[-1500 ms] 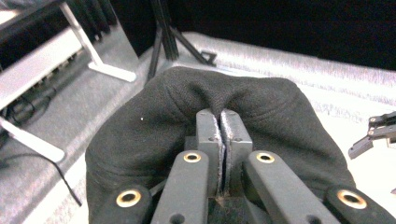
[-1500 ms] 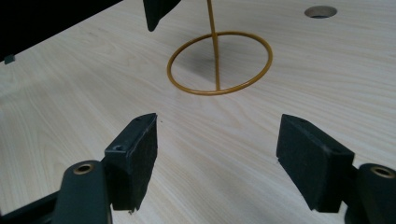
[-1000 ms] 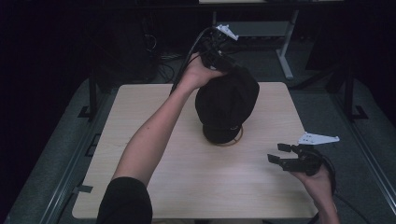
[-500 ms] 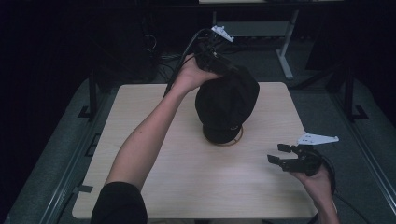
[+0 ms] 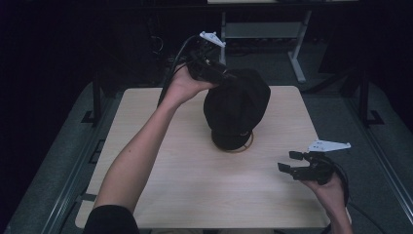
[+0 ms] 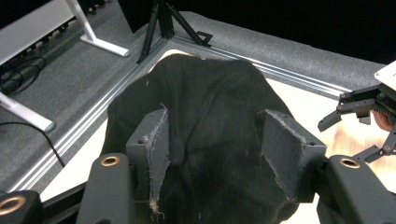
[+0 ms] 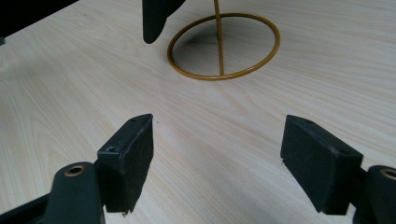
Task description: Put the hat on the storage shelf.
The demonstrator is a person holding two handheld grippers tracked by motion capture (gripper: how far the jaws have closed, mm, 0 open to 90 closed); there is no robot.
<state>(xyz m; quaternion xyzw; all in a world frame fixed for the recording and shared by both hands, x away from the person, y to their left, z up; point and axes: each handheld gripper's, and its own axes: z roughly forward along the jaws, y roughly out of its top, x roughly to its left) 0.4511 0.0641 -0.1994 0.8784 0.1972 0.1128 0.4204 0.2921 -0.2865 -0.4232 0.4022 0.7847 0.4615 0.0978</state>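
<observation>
Down at four o'clock on the table (image 5: 195,195) my right gripper (image 5: 288,164) hovers with fingers spread on nothing — farther off, past centre toward twelve, my left gripper (image 5: 229,75), its fingers just opening, straddles the black cap (image 5: 238,105) on its gold wire stand (image 7: 223,46).

Spread fingers (image 7: 126,154) before gold ring stand (image 7: 223,46)

The high view looks forward and down over the whole counter (image 5: 195,195). The left gripper view sits close behind the black cap (image 6: 210,116); the right gripper view skims low toward the stand ring (image 7: 224,46), shared overhead.
</observation>
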